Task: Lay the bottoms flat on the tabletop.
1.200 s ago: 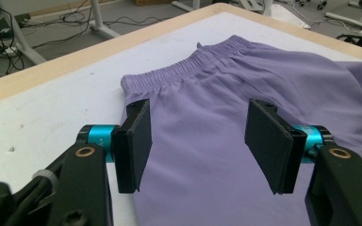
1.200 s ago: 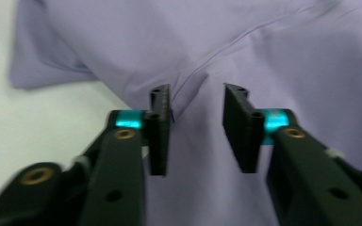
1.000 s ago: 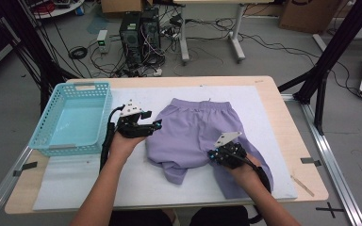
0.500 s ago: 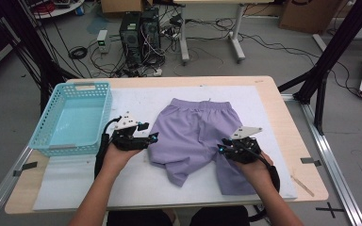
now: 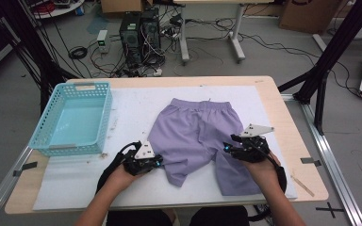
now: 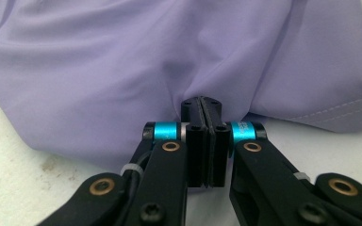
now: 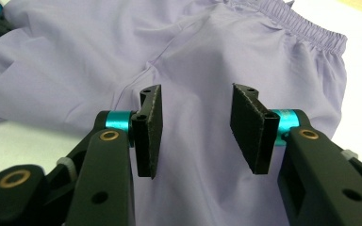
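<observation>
Left hand-held gripper [image 6: 201, 136] has just clamped narrow on the shorts' [image 5: 195, 136] near leg edge, cloth pinched between its pads; right hand-held gripper [image 7: 197, 134] has just been opening, half-wide over the other leg, gripping nothing. Shorts lie flat on the desk [image 5: 283, 113], likely ready for folding.

Plain lilac shorts [image 5: 195, 136]; turquoise lattice basket [image 5: 73, 120]

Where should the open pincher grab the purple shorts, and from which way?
Probably the hem edge of the leg nearest the right gripper, coming in low from the person's side. The purple shorts lie flat, so only an edge or fold gives the jaws cloth to pinch. The left gripper has already shut on an edge of the other leg that way.
</observation>
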A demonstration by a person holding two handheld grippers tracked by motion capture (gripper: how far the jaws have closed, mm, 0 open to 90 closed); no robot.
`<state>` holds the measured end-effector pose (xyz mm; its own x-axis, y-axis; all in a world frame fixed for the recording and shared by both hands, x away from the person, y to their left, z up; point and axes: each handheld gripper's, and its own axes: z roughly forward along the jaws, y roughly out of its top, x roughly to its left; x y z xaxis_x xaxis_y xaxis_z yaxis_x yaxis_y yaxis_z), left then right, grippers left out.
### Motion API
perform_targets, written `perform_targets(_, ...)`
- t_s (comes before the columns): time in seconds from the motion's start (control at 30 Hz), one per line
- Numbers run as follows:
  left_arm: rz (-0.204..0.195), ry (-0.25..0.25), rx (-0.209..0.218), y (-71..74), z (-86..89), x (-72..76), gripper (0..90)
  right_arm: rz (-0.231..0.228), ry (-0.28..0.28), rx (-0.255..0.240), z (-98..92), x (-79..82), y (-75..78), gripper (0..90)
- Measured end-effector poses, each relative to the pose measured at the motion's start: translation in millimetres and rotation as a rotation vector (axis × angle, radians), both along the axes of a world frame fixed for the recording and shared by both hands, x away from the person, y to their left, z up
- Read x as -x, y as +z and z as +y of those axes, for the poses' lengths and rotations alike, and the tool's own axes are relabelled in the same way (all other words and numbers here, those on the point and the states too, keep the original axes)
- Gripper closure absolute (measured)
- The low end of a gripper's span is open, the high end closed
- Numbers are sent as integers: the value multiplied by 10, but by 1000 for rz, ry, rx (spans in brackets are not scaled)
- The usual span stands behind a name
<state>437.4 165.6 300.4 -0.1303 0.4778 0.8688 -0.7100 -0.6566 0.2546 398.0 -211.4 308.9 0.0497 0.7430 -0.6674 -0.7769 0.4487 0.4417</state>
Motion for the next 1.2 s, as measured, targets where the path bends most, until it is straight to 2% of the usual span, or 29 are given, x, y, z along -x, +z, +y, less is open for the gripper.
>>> perform_targets(0.03,11,-7,2,10,7,23,889,1,0,0,1,2,-2,557)
perform_targets(0.1,5,-42,2,7,29,77,891,-2,2,2,-6,3,-1,559)
perform_targets(0.17,-15,-124,-4,-6,69,223,891,0,6,-3,-16,3,1,560)
perform_targets(0.27,-56,-220,8,32,108,477,891,2,9,-7,-34,-2,17,560)
perform_targets(0.3,-58,-235,16,59,101,533,891,4,8,-8,-37,-6,25,560)
perform_targets(0.4,-79,-256,35,244,-10,708,890,5,9,-10,-42,-17,45,561)
perform_targets(0.5,-72,-279,47,475,-186,756,889,4,9,-11,-55,-14,47,564)
perform_targets(0.57,-67,-262,54,614,-317,732,889,7,12,-11,-72,-16,49,564)
perform_targets(0.6,-65,-238,64,708,-410,689,889,5,13,-12,-77,-17,52,564)
perform_targets(0.67,-37,-214,80,859,-537,581,889,9,17,-16,-94,-24,60,565)
perform_targets(0.7,-38,-191,94,926,-594,518,889,12,20,-20,-97,-30,62,564)
perform_targets(0.77,-16,-147,108,1041,-688,376,886,16,20,-18,-96,-43,64,564)
perform_targets(0.83,9,-105,119,1093,-717,266,858,22,15,-13,-82,-58,61,565)
perform_targets(0.9,26,-99,115,1075,-691,264,787,19,10,-7,-76,-62,58,565)
perform_targets(1.03,-5,-186,133,891,-478,476,593,14,20,-5,-79,-41,56,564)
perform_targets(1.1,-27,-236,152,727,-310,599,532,9,21,-7,-85,-35,61,564)
perform_targets(1.2,-37,-256,140,492,-114,657,498,3,16,-5,-77,-28,52,564)
